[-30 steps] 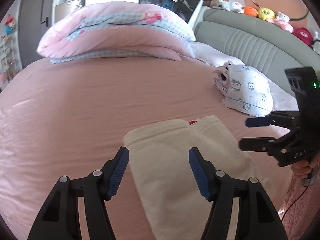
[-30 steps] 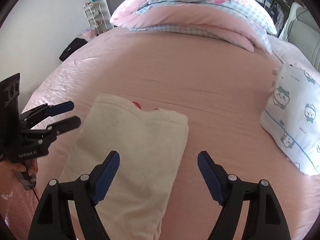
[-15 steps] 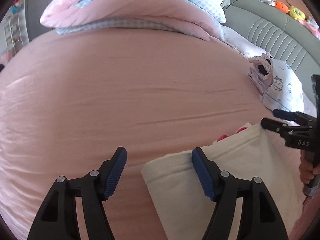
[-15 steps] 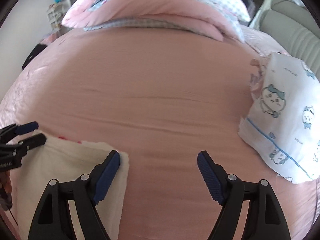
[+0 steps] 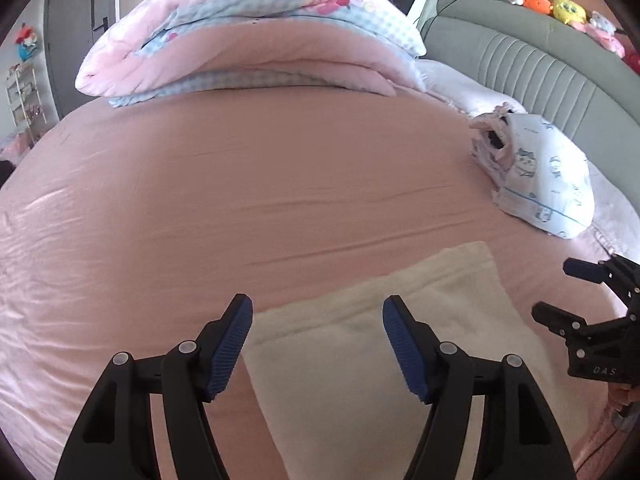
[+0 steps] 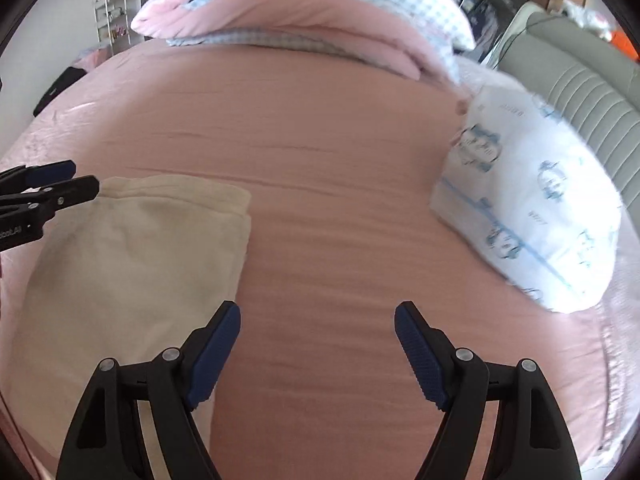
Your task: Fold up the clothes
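Holding nothing: your left claw (image 5: 316, 344) and right claw (image 6: 316, 352) both gape over bed (image 5: 240, 200); cream garment (image 5: 380, 340) lies folded flat, stowing probably left

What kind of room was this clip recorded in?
Almost certainly a bedroom: the work surface is a bed with a pink sheet, a folded quilt piled at its far end, a grey padded headboard lined with plush toys, and a cartoon-print pillow.

Fleecy matt cream garment (image 5: 384, 344) on smooth pink bedsheet (image 5: 240, 200).
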`<move>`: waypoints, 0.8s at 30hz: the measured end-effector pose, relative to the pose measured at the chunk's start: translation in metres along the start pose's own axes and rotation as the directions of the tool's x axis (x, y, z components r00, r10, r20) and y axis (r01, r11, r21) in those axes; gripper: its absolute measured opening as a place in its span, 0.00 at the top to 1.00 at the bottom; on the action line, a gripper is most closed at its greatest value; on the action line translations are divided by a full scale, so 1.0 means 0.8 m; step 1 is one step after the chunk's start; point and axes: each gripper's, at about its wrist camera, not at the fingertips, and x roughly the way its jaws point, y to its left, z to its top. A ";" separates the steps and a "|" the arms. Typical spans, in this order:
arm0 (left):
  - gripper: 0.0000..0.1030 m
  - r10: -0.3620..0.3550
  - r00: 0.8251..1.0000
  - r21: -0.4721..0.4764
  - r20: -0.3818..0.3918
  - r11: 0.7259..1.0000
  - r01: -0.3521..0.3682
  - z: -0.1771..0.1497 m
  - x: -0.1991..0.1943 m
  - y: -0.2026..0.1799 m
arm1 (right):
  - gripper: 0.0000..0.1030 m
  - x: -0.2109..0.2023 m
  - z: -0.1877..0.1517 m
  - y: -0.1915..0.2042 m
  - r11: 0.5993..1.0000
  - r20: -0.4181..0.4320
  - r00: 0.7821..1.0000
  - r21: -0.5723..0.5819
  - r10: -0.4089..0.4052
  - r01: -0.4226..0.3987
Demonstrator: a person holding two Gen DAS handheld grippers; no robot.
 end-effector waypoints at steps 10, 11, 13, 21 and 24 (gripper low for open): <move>0.32 0.100 0.990 0.193 -0.101 0.978 -0.079 -0.114 -0.049 -0.047 | 0.23 -0.035 -0.091 0.014 0.991 -0.094 0.987 0.050 0.132 -0.128; 0.32 0.111 0.989 0.152 -0.101 0.984 -0.095 -0.115 -0.056 -0.038 | 0.23 -0.035 -0.098 0.003 0.989 -0.101 0.986 0.077 0.133 -0.125; 0.32 0.125 0.988 0.062 -0.092 0.991 -0.120 -0.117 -0.069 -0.024 | 0.23 -0.042 -0.106 -0.015 0.990 -0.107 0.990 0.124 0.087 -0.074; 0.30 0.081 0.988 0.032 -0.132 0.997 -0.077 -0.139 -0.062 -0.032 | 0.26 -0.076 -0.122 0.010 0.981 -0.031 0.989 0.129 0.147 -0.142; 0.27 0.096 0.983 -0.016 -0.153 0.995 -0.100 -0.150 -0.068 -0.012 | 0.26 -0.053 -0.135 0.014 0.990 -0.139 0.985 0.110 0.098 -0.084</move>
